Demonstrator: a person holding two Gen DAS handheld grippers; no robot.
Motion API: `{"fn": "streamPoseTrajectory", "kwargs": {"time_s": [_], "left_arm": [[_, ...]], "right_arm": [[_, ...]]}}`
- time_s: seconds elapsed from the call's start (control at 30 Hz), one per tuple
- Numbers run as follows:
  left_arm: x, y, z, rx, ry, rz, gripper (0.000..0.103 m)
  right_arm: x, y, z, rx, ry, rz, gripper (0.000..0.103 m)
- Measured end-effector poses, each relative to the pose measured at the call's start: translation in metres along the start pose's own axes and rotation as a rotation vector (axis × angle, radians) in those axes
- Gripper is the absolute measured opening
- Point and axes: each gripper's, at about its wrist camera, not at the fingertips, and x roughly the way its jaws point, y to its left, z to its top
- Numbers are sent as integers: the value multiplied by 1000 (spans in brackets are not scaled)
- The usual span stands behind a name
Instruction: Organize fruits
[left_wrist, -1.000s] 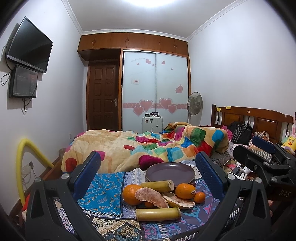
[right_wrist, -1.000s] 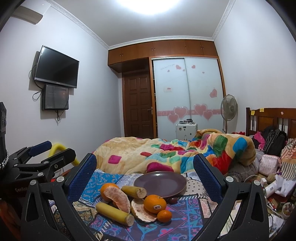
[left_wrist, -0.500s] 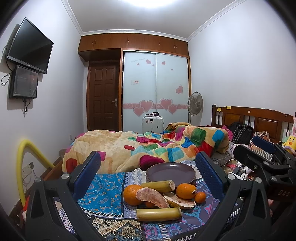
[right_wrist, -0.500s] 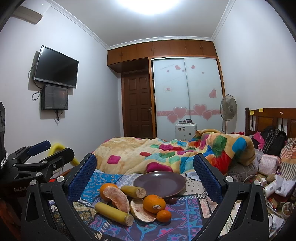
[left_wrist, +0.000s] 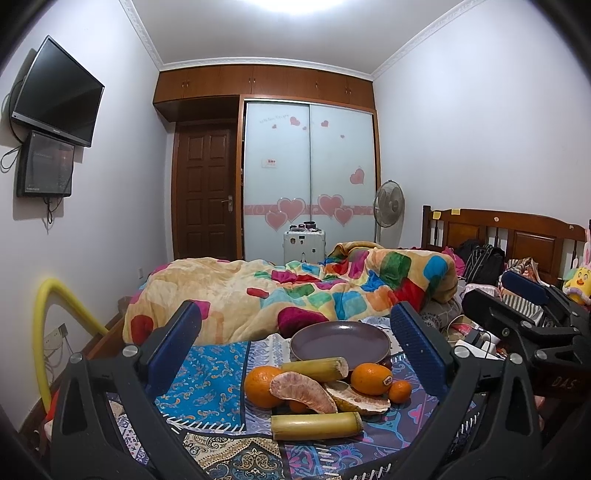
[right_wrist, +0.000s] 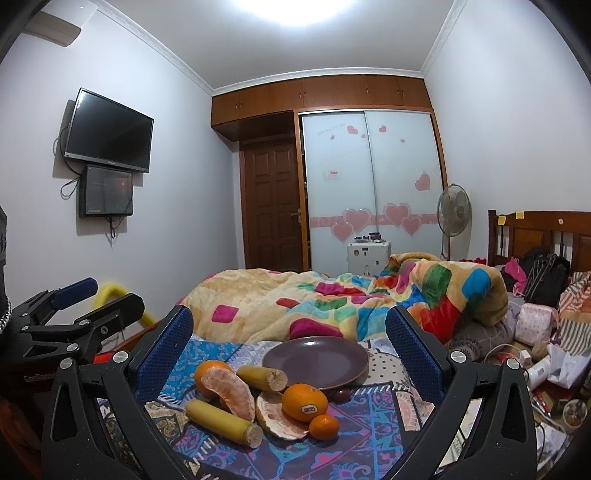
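Both grippers hang back from the fruit with jaws spread wide and nothing between them. The left gripper (left_wrist: 295, 332) frames the pile from its side, and the right gripper (right_wrist: 290, 330) does the same, which suggests a survey before the first pick.

The fruit sits in a tight cluster on the patterned cloth (right_wrist: 373, 417), just in front of the empty plate (right_wrist: 316, 360). The plate is likely the goal, since nothing lies on it. A big orange (right_wrist: 304, 401) carries a sticker, with a small orange (right_wrist: 324, 426) touching it on the near side. Peeled segments (right_wrist: 231, 391) lean on another orange (left_wrist: 258, 384), and two cane pieces (right_wrist: 221, 422) (right_wrist: 262, 377) lie across the heap.

The small orange is on the outer edge with free cloth beside it, so it looks the easiest to take first. The blanket (right_wrist: 332, 299) rises right behind the plate and limits reach beyond it. Clutter crowds the right side.
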Motion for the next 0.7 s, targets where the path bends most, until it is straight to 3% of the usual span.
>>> {"fn": "streamPoseTrajectory", "kwargs": {"time_s": [0.47,0.7], "left_arm": [[17,-4,-14,2,49,11,103],[57,-10,-46,-2,217,-18,103]], "right_arm": [[12,-7,-9,13,39,-42,103],[33,-33,-36,9,168,-79,103]]}}
